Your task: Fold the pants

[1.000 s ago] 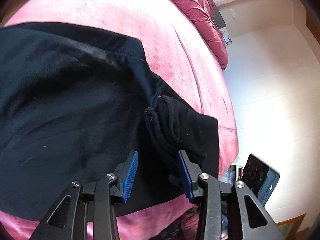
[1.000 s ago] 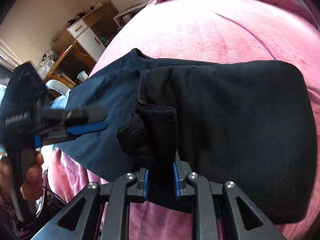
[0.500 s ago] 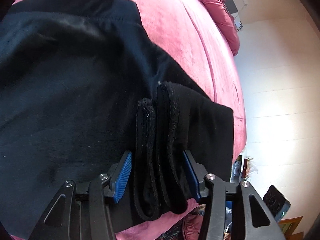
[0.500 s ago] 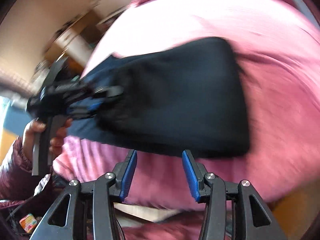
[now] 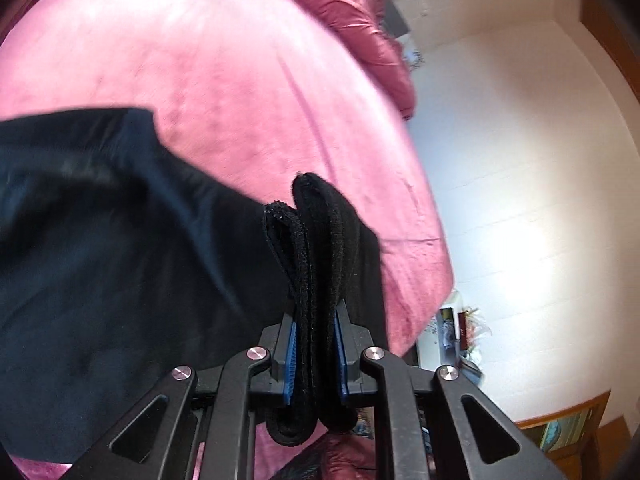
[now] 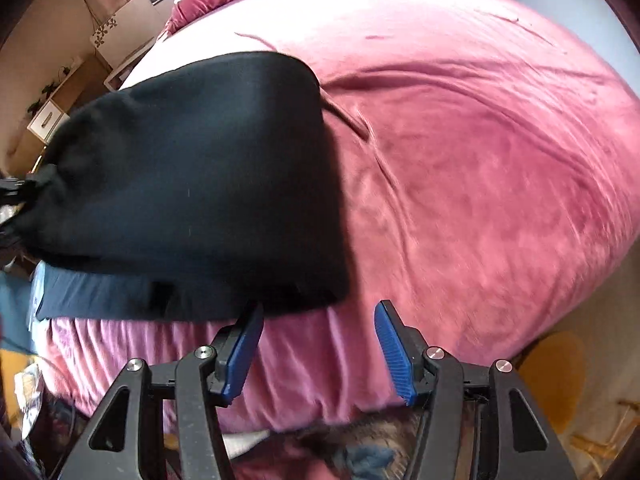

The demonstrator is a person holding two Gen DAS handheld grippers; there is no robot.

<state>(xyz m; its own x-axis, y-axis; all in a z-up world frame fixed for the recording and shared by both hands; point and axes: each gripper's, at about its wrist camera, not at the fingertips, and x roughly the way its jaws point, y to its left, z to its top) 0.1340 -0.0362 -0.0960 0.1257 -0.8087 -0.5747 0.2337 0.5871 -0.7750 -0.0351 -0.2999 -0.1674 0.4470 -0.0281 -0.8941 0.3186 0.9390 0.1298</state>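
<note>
Your pants point(image 5: 120, 272) are black, lying folded on the pink bedspread point(image 5: 248, 92). Their ribbed cuffs point(image 5: 316, 264) stand bunched in upright loops, pinched between the pads of your left claw point(image 5: 315, 356), the rest spreading away to its left. Seen from your right claw point(image 6: 320, 344), the folded bulk point(image 6: 192, 184) lies ahead and left, its near corner probably just touching the left pad, though blur hides that.

Pants point(image 5: 120, 264): matt black cloth, thick ribbed knit waistband point(image 5: 320, 248). Bed cover point(image 6: 480, 160): soft pink plush, slight sheen. Left gripper point(image 5: 314, 356): matt black plastic, ridged blue pads, shiny metal screws.
</note>
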